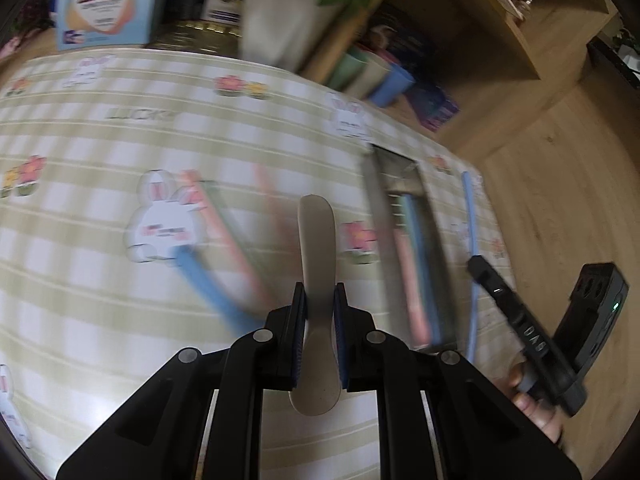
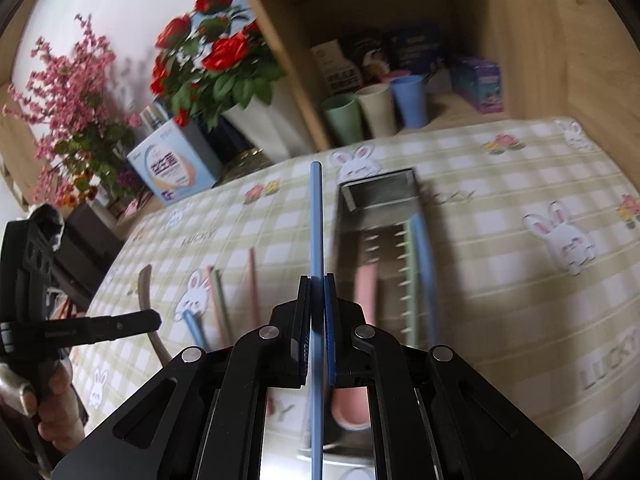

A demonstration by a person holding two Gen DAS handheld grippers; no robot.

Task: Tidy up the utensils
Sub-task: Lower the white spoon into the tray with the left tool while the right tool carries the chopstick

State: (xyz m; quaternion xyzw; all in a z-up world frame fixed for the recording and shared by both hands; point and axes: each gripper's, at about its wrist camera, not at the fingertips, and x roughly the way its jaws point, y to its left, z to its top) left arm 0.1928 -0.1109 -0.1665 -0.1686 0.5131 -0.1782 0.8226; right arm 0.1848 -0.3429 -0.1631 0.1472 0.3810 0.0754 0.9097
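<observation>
In the left wrist view my left gripper (image 1: 320, 296) is shut on a beige spoon (image 1: 318, 240), handle pointing ahead, above the checked tablecloth (image 1: 120, 140). My right gripper (image 2: 318, 280) is shut on a thin blue chopstick (image 2: 316, 220), held over the near end of a metal tray (image 2: 376, 184). A pink spoon (image 2: 366, 284) lies in the tray with a green utensil (image 2: 410, 280) and a blue one (image 2: 424, 264). Loose pink (image 2: 253, 280), green (image 2: 220, 300) and blue (image 2: 194, 328) utensils lie on the cloth left of the tray. Each view shows the other gripper (image 1: 478, 266) (image 2: 156, 320).
Green, beige and blue cups (image 2: 376, 108) stand in a wooden shelf behind the table. A white pot of red flowers (image 2: 256, 120) and a blue box (image 2: 176, 164) sit at the far edge. The cloth ends at bare wooden floor (image 1: 560, 160) on the right of the left wrist view.
</observation>
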